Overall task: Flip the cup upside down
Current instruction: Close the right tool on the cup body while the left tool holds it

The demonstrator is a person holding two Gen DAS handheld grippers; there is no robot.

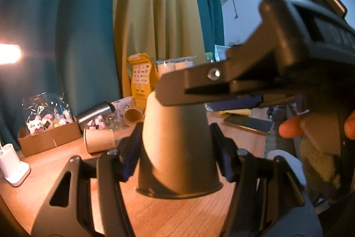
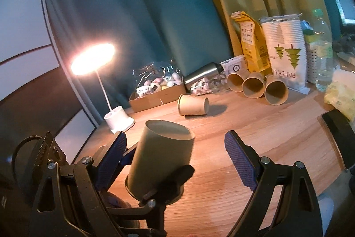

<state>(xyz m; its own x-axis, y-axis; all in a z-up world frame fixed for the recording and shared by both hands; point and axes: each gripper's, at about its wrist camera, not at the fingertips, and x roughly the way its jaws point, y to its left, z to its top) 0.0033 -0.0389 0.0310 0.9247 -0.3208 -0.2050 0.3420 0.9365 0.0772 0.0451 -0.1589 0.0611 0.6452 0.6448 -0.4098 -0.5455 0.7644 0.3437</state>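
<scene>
Beside the white desk lamp base [image 2: 119, 118] on the wooden table [image 2: 277, 126], the tan paper cup [image 1: 179, 148] is sitting rim-down, slightly tilted. The left gripper [image 1: 177, 148] is pinching its wall from both sides, while the right gripper [image 2: 177, 159] is standing wide open, holding nothing. Thin paper is likely crushing easily, so a light mid-wall squeeze is looking safest.

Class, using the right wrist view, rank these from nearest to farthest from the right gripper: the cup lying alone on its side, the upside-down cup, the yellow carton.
1. Upside-down cup, beside the right gripper.
2. Lone tipped cup, mid-table.
3. Yellow carton, by the curtain.
</scene>
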